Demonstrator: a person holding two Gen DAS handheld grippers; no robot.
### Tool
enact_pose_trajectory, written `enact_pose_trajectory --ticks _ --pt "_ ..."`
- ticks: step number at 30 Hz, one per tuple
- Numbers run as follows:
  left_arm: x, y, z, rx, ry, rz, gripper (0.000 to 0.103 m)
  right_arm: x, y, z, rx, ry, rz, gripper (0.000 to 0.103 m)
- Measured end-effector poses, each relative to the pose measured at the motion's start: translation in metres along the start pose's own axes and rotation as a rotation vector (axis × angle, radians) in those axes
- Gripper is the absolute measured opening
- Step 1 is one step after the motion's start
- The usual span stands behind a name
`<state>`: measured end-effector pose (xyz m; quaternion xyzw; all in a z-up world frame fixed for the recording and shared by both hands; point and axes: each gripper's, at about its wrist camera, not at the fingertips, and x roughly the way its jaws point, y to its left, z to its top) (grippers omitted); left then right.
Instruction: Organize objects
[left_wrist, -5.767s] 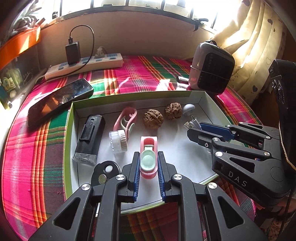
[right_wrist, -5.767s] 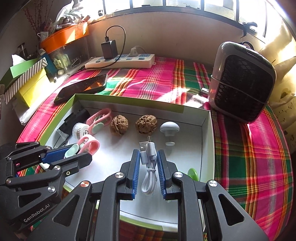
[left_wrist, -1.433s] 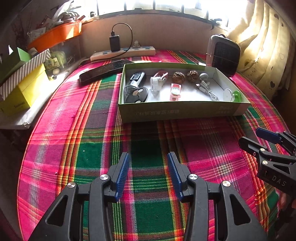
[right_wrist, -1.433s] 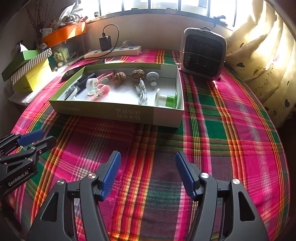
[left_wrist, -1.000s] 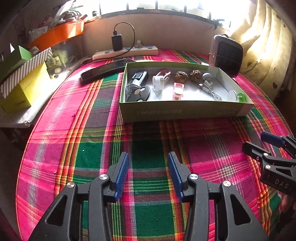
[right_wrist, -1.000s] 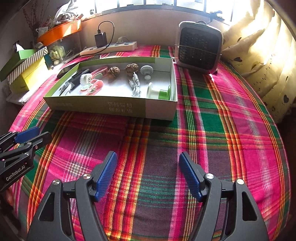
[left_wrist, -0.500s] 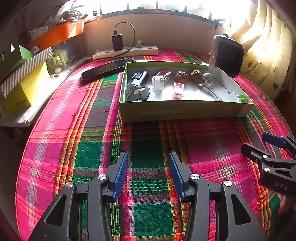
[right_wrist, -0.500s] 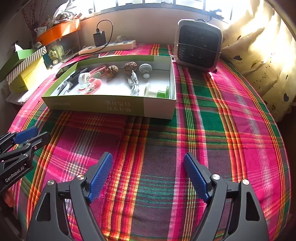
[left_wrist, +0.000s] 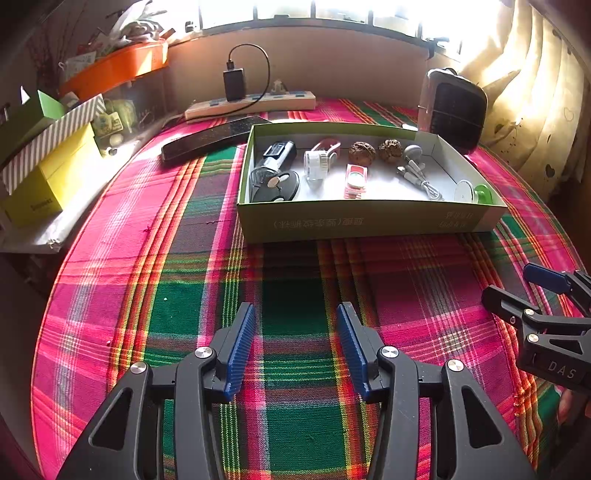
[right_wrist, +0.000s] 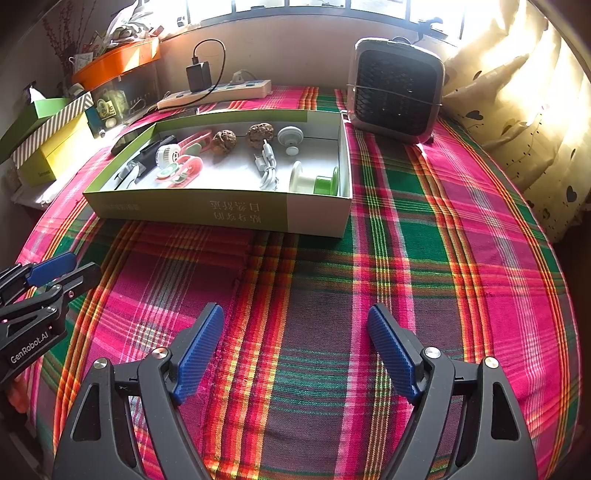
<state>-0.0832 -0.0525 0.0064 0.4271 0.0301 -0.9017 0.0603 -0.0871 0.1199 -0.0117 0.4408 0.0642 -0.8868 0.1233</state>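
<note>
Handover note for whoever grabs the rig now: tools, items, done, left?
Left tool: open, empty, over bare tablecloth, short of the box.
Right tool: open wider, empty; its jaws have just been opening.
Green box: holds black case, pink clip, two walnuts, white cable, green spool and other small items.
Done: no loose small items on the cloth near the tools.
Left: probably nothing; the phone lies beside the box.
</note>
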Motion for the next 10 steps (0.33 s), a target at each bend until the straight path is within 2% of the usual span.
enact_pose_trajectory --ticks 10 --pt "0.0000 0.0004 -0.0001 0.000 0.000 -0.001 0.045 -0.0003 0.0001 -0.0002 0.000 0.000 0.000 0.081"
